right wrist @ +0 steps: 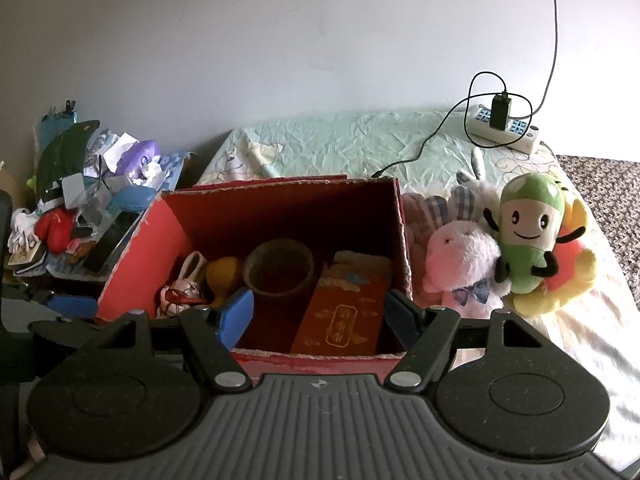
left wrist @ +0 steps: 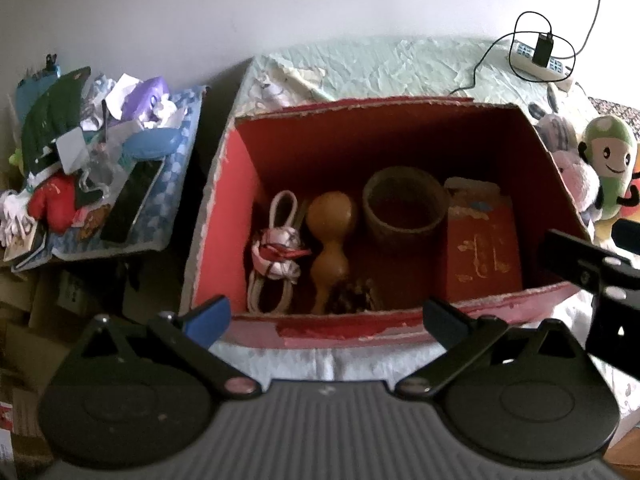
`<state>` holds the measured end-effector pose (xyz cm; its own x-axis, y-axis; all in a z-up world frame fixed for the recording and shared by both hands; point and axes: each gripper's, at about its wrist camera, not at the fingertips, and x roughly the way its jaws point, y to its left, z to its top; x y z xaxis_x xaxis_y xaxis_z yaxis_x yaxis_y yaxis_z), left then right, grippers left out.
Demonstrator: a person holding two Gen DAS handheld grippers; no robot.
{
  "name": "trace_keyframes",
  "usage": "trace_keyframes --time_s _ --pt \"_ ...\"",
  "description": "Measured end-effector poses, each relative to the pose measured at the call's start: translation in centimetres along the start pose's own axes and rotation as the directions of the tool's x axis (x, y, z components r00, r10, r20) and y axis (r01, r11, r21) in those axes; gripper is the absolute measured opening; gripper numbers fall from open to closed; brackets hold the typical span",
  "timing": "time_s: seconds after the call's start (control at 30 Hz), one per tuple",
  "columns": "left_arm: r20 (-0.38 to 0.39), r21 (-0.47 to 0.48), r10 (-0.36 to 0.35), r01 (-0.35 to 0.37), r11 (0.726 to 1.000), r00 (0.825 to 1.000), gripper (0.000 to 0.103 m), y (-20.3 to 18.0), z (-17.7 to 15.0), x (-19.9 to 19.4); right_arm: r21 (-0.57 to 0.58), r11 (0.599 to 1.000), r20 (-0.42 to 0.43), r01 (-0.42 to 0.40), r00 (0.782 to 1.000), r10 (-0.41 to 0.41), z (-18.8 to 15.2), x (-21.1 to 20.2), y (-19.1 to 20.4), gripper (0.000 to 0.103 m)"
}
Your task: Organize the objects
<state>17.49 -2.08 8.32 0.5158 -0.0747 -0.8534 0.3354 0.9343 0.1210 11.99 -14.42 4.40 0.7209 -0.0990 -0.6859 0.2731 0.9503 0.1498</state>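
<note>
An open red cardboard box (left wrist: 224, 216) (right wrist: 140, 248) stands on the bed. Inside lie a white cord bundle with a patterned knot (left wrist: 276, 252) (right wrist: 180, 292), a brown gourd (left wrist: 330, 240) (right wrist: 224, 276), a round brown bowl (left wrist: 404, 208) (right wrist: 279, 268) and a red packet with gold print (left wrist: 484, 252) (right wrist: 344, 312). My left gripper (left wrist: 326, 316) hovers open just before the box's near wall, nothing between its fingers. My right gripper (right wrist: 320, 312) is open over the near wall, also empty. Part of the right gripper's black body (left wrist: 592, 272) shows at the right in the left wrist view.
Plush toys sit right of the box: a pink one (right wrist: 460, 260) and a green one (right wrist: 528, 232) (left wrist: 608, 164). A cluttered tray of toys and papers (left wrist: 100, 168) (right wrist: 80, 208) lies left. A power strip with charger and cable (right wrist: 504, 128) (left wrist: 540, 60) rests by the wall.
</note>
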Motion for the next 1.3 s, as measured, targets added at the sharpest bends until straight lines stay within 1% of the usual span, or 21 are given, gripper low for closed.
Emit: trace_keyframes --time_s 0.3,0.57,0.97,1.3 --pt "0.019 0.011 0.006 -0.006 1.0 1.0 0.102 0.6 0.3 0.4 -0.013 1.0 0.007 0.009 1.0 -0.009 0.4 0.6 1.2 0.075" --pt "0.044 0.0 0.0 0.0 1.0 0.999 0.102 1.4 1.0 0.5 -0.01 0.999 0.019 0.041 0.999 -0.04 0.9 1.1 1.4 0.075" --pt "0.065 0.002 -0.012 0.011 1.0 0.998 0.102 1.6 1.6 1.9 -0.011 0.997 0.003 0.082 0.997 -0.082 1.1 2.5 1.2 0.075" --pt "0.07 0.013 -0.016 0.015 1.0 0.997 0.102 1.0 1.7 2.9 -0.005 0.996 -0.017 0.088 0.996 -0.088 0.9 3.6 0.5 0.075"
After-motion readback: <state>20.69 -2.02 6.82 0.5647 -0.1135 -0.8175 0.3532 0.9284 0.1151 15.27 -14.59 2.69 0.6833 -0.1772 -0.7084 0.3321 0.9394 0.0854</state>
